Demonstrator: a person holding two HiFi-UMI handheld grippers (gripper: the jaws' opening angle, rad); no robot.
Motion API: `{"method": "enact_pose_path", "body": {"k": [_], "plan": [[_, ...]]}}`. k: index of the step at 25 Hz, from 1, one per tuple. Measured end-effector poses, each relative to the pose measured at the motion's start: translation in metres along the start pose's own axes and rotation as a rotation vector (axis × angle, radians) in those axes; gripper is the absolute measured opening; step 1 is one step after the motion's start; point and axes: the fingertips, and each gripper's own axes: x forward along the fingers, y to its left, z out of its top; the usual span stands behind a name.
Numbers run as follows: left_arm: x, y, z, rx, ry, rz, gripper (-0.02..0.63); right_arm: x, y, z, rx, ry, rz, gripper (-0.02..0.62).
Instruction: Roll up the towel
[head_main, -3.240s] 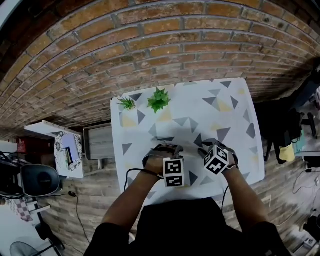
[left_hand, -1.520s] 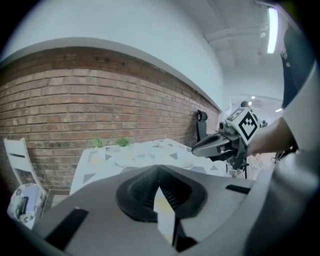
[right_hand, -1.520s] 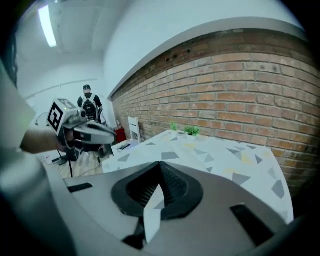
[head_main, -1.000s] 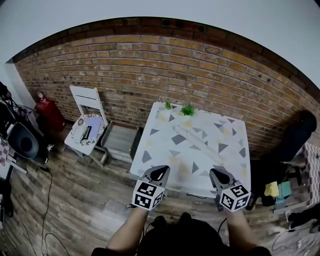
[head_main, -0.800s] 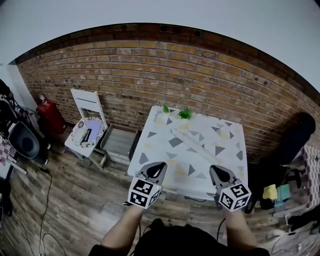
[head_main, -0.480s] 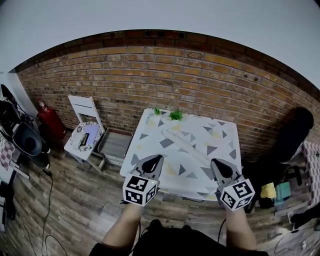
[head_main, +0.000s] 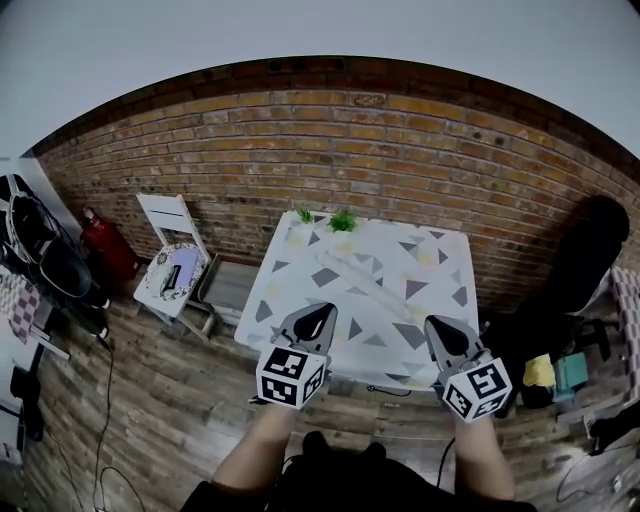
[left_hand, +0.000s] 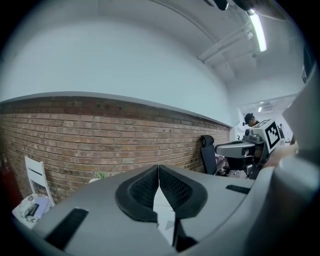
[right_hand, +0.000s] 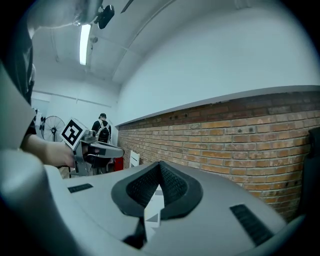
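**A:** Nearest first. What are the claws doing?

**B:** The left claw (head_main: 322, 310) has its pads pressed together at the tips, with nothing caught between them. The right claw (head_main: 436, 324) is the same: closed and empty. Each is held up in a hand, roughly side by side and apart from each other. In the head view their tips sit over the near edge of the bench (head_main: 445, 262).

**A:** And the towel?

**B:** The towel (head_main: 358, 276) is already a roll. It lies slantwise on the bench top, running from the far left towards the near right. It is beyond both claws, about midway between their lines, and well apart from either one. Neither claw touches it. Its pattern is close to the bench cover's grey and yellow triangles, so the ends of the roll are hard to pick out.

**A:** What's behind it?

**B:** Two small green plants (head_main: 342, 220) stand at the far edge of the bench. To the left there's a white chair (head_main: 172, 252) on the wooden floor (head_main: 170, 400), with some things on its seat. A brick wall (head_main: 400, 140) runs behind all of it.
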Motion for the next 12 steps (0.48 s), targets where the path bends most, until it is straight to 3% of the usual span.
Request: {"method": "enact_pose_path", "body": {"k": [12], "plan": [[-0.001, -0.015, -0.004, -0.012, 0.024, 0.036, 0.020, -0.020, -0.020, -0.004, 0.023, -0.006, 0.009, 0.015]]}}
